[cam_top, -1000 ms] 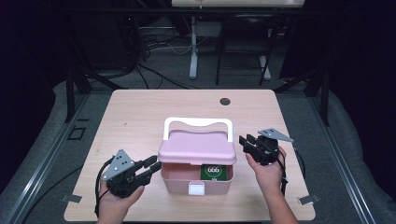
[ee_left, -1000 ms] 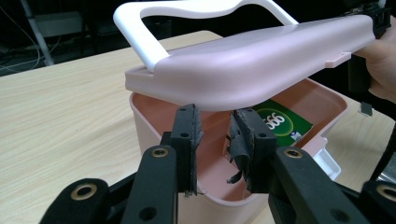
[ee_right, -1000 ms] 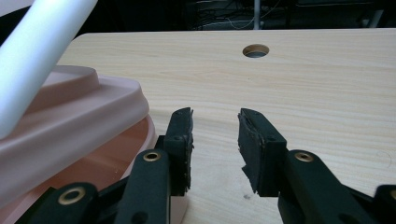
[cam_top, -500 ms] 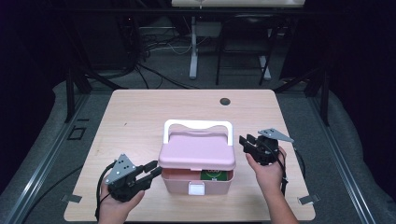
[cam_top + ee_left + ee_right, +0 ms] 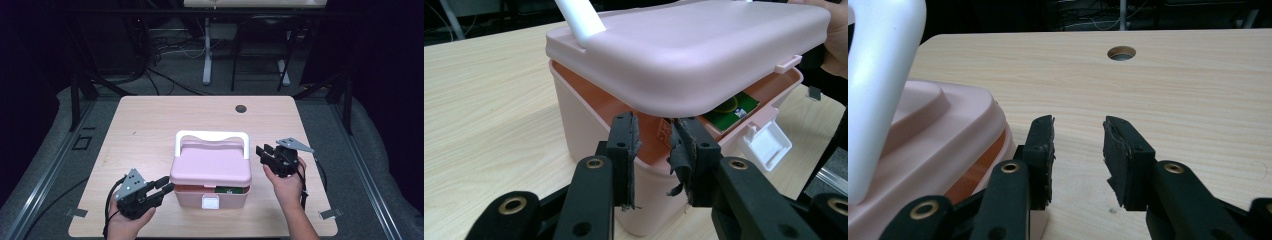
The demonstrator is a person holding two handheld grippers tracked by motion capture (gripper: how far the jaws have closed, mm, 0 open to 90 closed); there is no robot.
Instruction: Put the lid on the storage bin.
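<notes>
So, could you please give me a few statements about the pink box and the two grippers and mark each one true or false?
1. The lid of the pink box is raised at the front, leaving a gap. True.
2. The white handle lies flat on the table. False: it stands up behind the lid.
3. The right gripper is clamped on the handle. False: its jaws are apart and empty, beside the box.
4. The left gripper is at the box's front left corner. True.
5. Something green shows inside the box. True.
6. The white latch is fastened to the lid. False: it hangs on the box's front.
</notes>
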